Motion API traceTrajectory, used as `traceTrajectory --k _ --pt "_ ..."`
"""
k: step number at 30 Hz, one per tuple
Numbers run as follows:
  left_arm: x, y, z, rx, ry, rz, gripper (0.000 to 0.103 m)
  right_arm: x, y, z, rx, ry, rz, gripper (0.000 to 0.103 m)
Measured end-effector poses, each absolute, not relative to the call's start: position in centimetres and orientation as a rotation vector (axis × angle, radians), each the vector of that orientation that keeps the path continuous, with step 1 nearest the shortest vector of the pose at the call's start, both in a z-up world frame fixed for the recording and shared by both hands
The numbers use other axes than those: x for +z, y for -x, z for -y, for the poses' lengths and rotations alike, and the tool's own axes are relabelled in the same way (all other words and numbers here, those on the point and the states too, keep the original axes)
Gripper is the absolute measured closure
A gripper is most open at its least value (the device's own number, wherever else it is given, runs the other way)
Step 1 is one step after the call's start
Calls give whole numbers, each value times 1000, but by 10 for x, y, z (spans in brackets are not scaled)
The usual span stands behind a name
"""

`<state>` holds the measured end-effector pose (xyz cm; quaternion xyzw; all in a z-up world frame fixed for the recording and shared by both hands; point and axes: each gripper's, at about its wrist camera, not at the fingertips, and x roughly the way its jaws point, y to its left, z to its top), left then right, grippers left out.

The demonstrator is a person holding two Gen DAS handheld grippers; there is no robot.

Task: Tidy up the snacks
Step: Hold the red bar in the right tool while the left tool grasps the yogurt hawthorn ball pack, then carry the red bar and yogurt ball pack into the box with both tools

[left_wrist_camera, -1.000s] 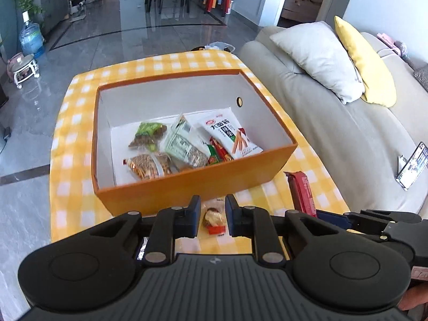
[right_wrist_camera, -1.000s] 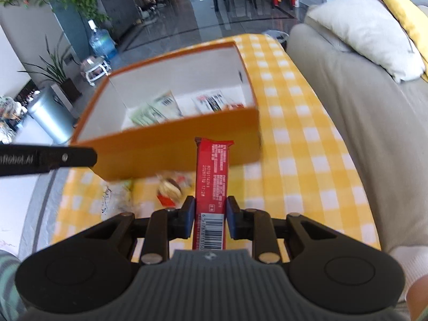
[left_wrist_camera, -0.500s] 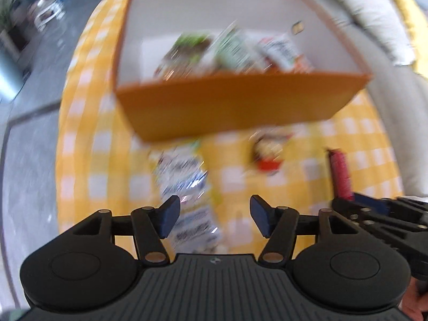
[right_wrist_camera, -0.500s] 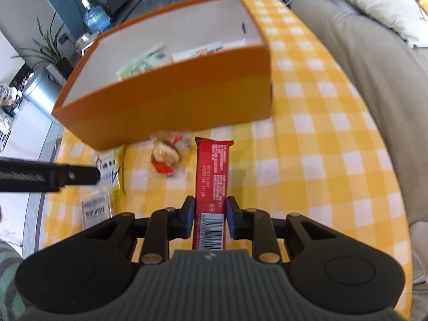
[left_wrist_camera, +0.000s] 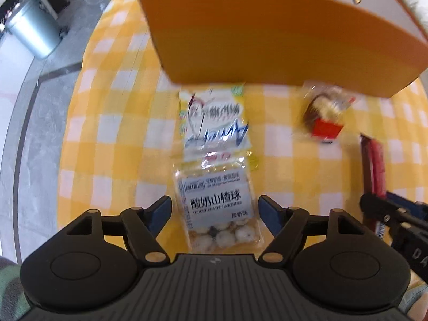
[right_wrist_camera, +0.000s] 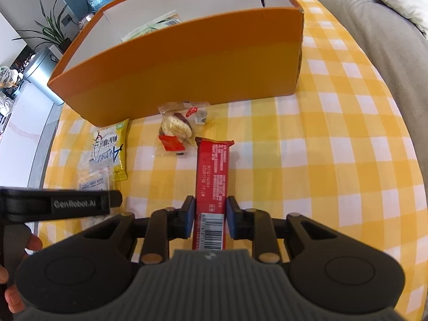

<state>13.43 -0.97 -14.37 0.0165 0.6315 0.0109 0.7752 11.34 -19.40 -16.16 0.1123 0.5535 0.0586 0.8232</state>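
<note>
My left gripper (left_wrist_camera: pixel 215 208) is open, its fingers on either side of a clear packet of yogurt hawthorn balls (left_wrist_camera: pixel 218 210) lying on the yellow checked cloth. A yellow-and-white snack packet (left_wrist_camera: pixel 212 119) lies just beyond it. A small clear-wrapped snack with a red tag (left_wrist_camera: pixel 325 112) lies to the right, near the orange box (left_wrist_camera: pixel 267 40). My right gripper (right_wrist_camera: pixel 210 211) is shut on a long red bar (right_wrist_camera: pixel 212 171), held low over the cloth in front of the box (right_wrist_camera: pixel 187 67). The box holds several packets, mostly hidden by its front wall.
The table has a yellow checked cloth (right_wrist_camera: pixel 334 160). A grey sofa (right_wrist_camera: pixel 388 26) with a white cushion runs along the right edge. A metal bin (left_wrist_camera: pixel 32 32) and potted plants stand on the floor to the left. The left gripper's side shows in the right wrist view (right_wrist_camera: pixel 61 203).
My left gripper has opened, dropped and pulled back from the box to straddle the hawthorn-ball packet. My right gripper has lowered with the red bar still held.
</note>
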Motion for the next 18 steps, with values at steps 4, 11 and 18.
traceTrajectory --k 4,11,18 --pt "-148 -132 5 20 -12 -1368 21 -164 -114 194 124 -233 -1182 81" --pt "-145 -130 6 -18 9 -1349 38 -168 -115 191 127 -221 -1187 81" --pt "-118 -127 1 -46 90 -1283 42 -158 -112 195 114 -221 -1161 81"
